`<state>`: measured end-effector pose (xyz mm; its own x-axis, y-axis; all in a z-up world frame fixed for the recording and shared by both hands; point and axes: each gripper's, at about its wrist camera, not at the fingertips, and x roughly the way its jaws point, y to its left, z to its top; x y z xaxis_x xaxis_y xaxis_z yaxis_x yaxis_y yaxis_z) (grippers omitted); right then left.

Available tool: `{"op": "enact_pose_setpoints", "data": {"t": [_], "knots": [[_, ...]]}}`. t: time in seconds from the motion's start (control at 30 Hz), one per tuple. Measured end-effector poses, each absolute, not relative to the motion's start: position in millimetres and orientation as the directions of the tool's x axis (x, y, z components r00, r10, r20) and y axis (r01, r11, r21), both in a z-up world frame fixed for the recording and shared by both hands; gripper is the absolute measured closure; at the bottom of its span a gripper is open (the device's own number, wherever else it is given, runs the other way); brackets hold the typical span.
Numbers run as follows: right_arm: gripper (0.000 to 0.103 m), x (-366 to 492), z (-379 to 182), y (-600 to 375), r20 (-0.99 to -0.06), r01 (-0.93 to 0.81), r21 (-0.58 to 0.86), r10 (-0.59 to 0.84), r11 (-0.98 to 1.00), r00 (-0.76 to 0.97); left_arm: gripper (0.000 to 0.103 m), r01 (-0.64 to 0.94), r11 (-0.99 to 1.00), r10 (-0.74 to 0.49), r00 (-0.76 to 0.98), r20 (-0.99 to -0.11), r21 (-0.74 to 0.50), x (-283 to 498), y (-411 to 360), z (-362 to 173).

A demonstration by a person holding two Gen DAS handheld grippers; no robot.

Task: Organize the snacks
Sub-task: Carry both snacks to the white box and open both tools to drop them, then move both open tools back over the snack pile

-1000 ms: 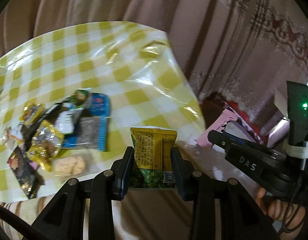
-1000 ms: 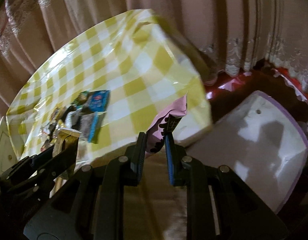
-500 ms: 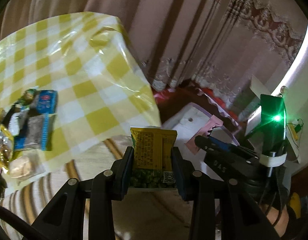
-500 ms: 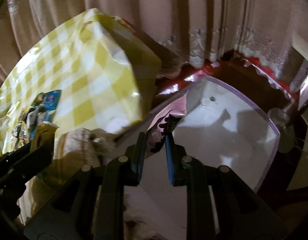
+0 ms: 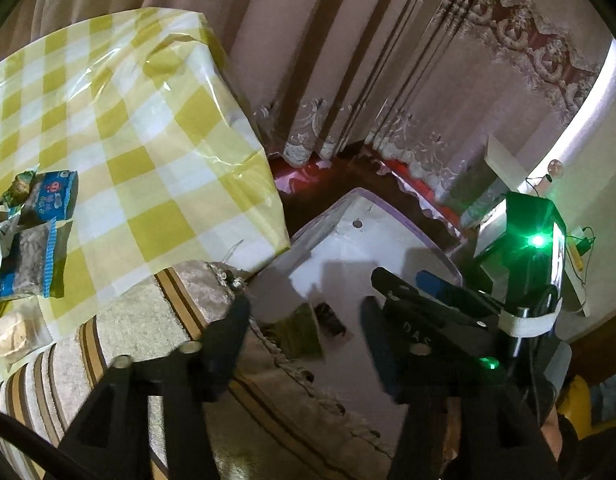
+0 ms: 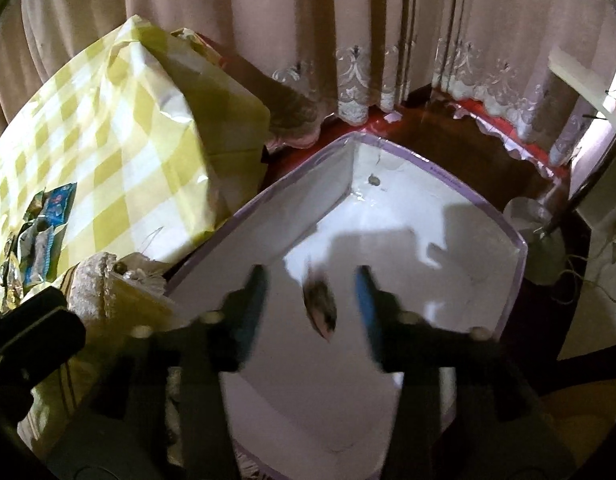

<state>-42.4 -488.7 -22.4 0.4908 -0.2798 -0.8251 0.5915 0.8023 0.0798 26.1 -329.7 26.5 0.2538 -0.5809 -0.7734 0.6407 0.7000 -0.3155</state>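
Left wrist view: the left gripper [image 5: 304,316] stands wide apart with nothing between its fingers. Just beyond them a green-yellow packet [image 5: 302,334], blurred, hangs in the air over the white bin [image 5: 356,200], so it looks to be dropping free into it. The bin sits on the floor beside the table corner, lower than the tabletop, which is probably why both tools reach out past the table edge and tilt down over it. The right gripper [image 5: 396,284] shows at the right of this view, over the bin's near side. On the checked tablecloth [image 5: 148,140], toward the left edge of the table, more snacks [image 5: 32,236] lie in a loose heap, among them a blue pack and a clear one with a pale biscuit; these are judged to be still waiting their turn.

Right wrist view: the right gripper [image 6: 310,300] is also spread wide, blue pads showing, gripping nothing. Between the fingers but clear of both, a small dark-pink packet [image 6: 320,308], smeared by motion, is over the bin [image 6: 468,196] interior, apparently falling. The bin floor looks bare apart from shadows. The snack heap [image 6: 40,240] is at the far left on the cloth [image 6: 120,120].
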Motion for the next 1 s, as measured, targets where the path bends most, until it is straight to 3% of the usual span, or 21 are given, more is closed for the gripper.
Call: {"op": "enact_pose_setpoints", "data": {"t": [0.47, 1.0], "knots": [[0.038, -41, -15, -475, -0.813, 0.571, 0.071, -0.284, 0.818, 0.509, 0.041, 0.577, 0.77, -0.529, 0.336, -0.78, -0.274, 34, -299, 30], [0.027, -15, 8, -401, -0.798, 0.408, 0.033, -0.222, 0.913, 0.56, 0.041, 0.342, 0.904, -0.404, 0.482, -0.778, -0.257, 48, -180, 32]]}}
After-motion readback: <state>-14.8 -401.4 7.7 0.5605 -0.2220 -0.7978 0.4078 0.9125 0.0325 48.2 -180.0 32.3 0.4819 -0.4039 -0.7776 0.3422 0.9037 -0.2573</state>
